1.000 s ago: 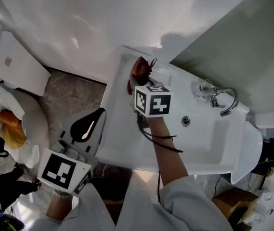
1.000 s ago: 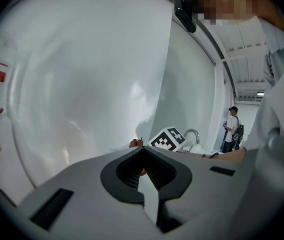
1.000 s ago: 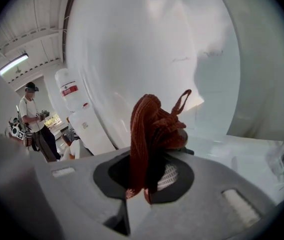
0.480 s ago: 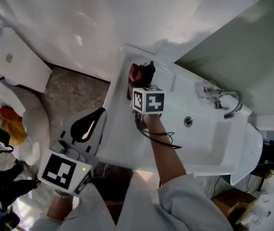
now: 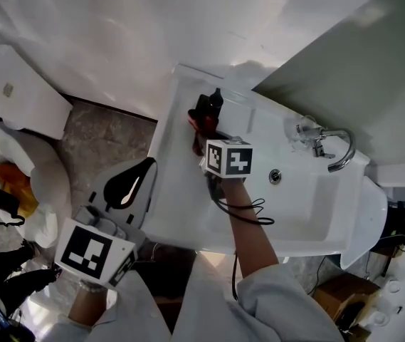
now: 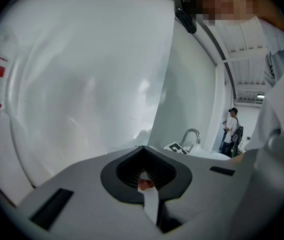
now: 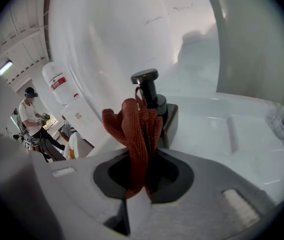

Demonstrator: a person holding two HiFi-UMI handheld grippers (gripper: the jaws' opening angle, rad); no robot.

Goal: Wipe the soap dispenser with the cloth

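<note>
Okay, your right gripper (image 7: pixel 137 184) fingers clamp the cloth (image 7: pixel 134 134) against the soap dispenser (image 7: pixel 150 93) at the far corner of the sink (image 5: pixel 170 162); next, drag down its body. Left gripper (image 6: pixel 146 184) fingers together, idle.

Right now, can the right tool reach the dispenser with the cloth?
Probably yes. The right tool is shut on the cloth, which sticks up just in front of the dispenser, and nothing stands between them. Whether they touch, I cannot tell.
</note>
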